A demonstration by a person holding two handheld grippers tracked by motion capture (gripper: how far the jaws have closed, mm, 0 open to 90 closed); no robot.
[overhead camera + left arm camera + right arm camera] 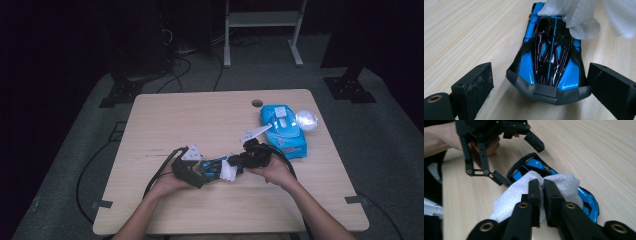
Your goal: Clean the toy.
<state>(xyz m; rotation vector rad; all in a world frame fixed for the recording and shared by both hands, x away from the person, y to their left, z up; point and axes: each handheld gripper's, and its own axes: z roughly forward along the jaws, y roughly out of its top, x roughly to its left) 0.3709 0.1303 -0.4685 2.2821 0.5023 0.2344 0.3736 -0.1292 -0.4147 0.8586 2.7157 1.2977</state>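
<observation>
A blue and black toy car [549, 62] lies on the wooden table [190, 120], near its front middle. My left gripper [540, 68] is open, one jaw on each side of the car's end; a gap shows beside the left jaw. My right gripper [542, 183] is shut on a white wipe [516, 192], which drapes over the car's [587, 200] other end. From above, the left gripper [197, 175] and right gripper [239, 162] face each other, with the car [212, 166] and wipe [229, 171] between them.
A blue wipes pack [283, 131] lies at the right of the table, with a shiny crumpled clear object [306, 120] beside it. A round cable hole [257, 103] sits near the far edge. Cables trail off the table's left front.
</observation>
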